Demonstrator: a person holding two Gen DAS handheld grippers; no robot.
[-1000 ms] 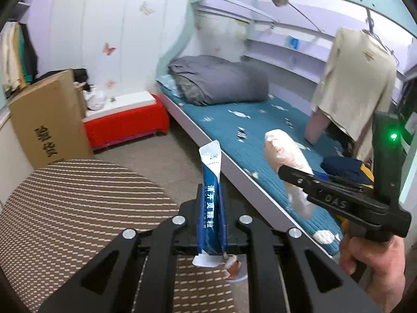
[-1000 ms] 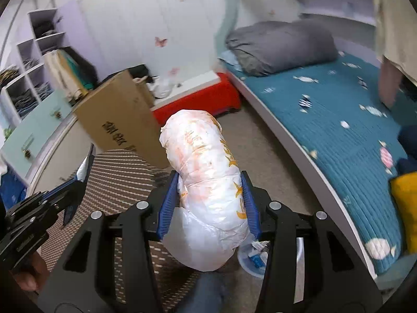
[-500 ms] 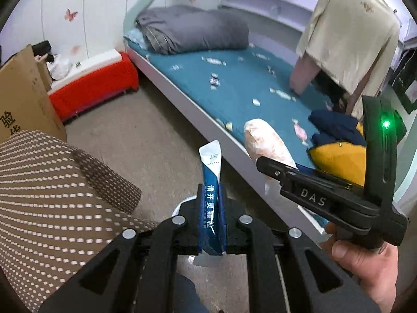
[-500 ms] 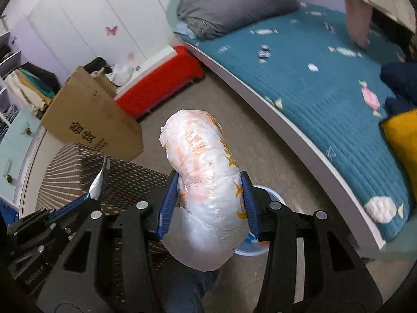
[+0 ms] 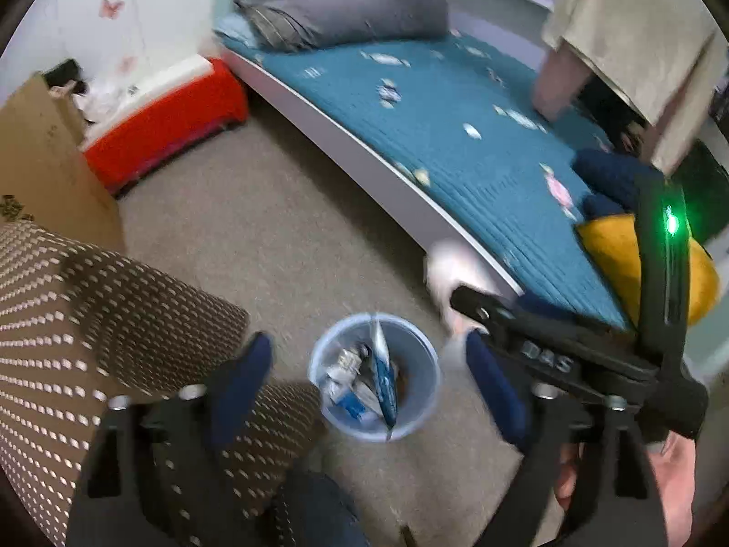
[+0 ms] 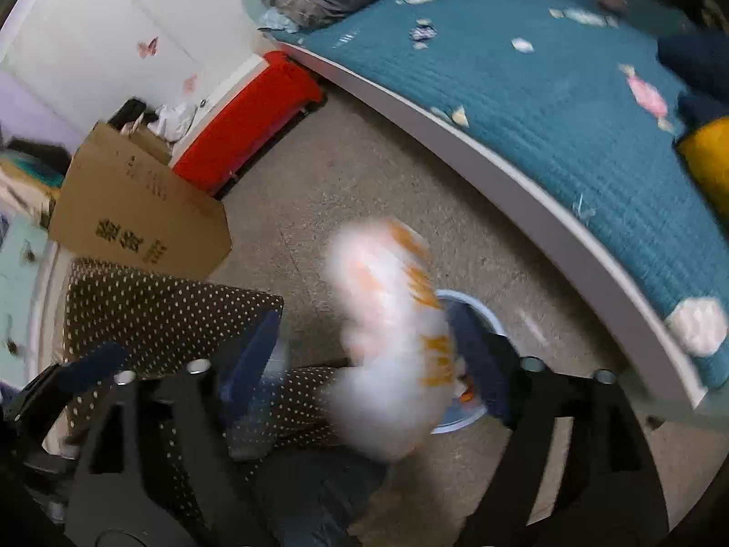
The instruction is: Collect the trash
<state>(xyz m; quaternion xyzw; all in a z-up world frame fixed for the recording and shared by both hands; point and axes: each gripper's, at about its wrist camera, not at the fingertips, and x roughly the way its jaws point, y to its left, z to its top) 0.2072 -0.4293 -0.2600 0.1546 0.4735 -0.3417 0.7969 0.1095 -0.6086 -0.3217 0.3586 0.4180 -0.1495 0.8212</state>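
While both grippers hang over the pale blue bin [image 5: 373, 376] on the carpet, the drop-off is under way rather than finished; the left gripper [image 5: 369, 374] has its jaws opening with nothing between them, and the blue-and-white sachet [image 5: 382, 376] stands on end inside the bin among other wrappers, so that piece looks delivered; the right gripper [image 6: 364, 351] also has its jaws opening, and the white-and-orange plastic bag [image 6: 392, 342] sits blurred between its blue pads [image 6: 248, 355], apparently loose and leaning toward the right-hand pad, though whether it still touches either pad is hard to tell; in the right wrist view the bin rim [image 6: 474, 307] shows just behind the bag, so the bag seems placed to fall in, but it is not yet inside. What is left, by my reading: the bag must land in the bin rather than beside it; beyond that, the small pale specks on the teal bedspread [image 5: 455, 136] look like printed pattern, not litter, and the dotted tabletop [image 5: 91, 319] shows no obvious trash.
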